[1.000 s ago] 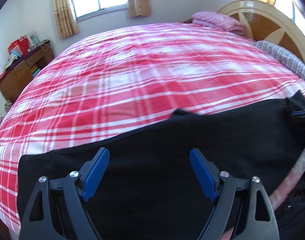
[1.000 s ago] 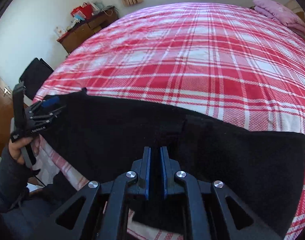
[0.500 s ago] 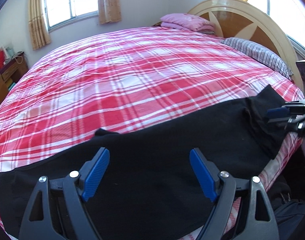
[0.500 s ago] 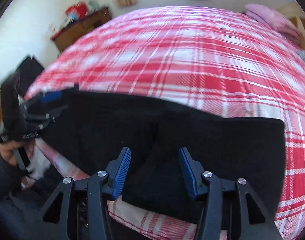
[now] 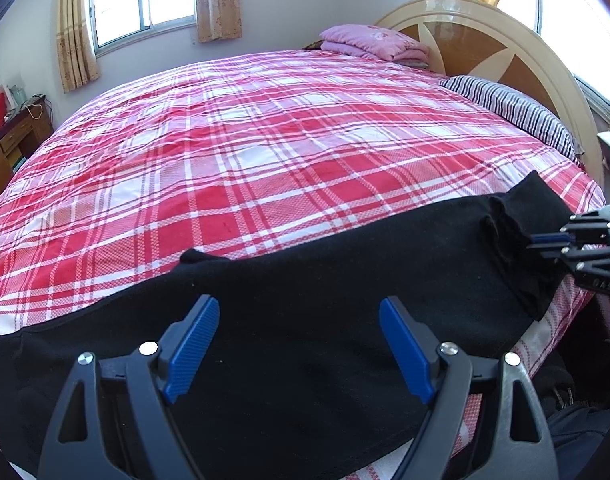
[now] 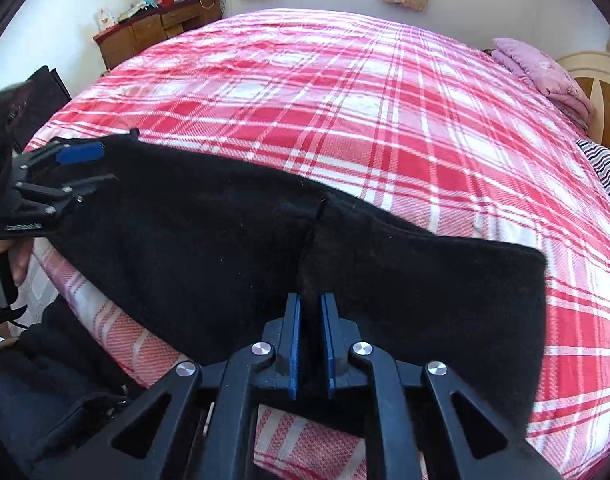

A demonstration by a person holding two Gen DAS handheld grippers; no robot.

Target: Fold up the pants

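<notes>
A: Where do we find the pants [image 5: 305,288]?

B: Laid in one long black band along the near edge of the bed [image 5: 265,152], on the red plaid cover, with the near hem close to that edge. In the right wrist view a seam crosses the band midway, so we read it as leg laid on leg, lengthwise.

A: And our grippers?

B: The left gripper [image 5: 299,344] stands wide over the cloth at the band's left end, gripping nothing. The right gripper [image 6: 311,344] is closing; dark cloth shows in the narrow gap between its blue pads, at the near hem of the right end. In the left wrist view that end is bunched and a little raised beside it.

A: How far along are we?

B: We judge the first fold done. Folding end over end is still to do, and only one end is pinched so far.
</notes>
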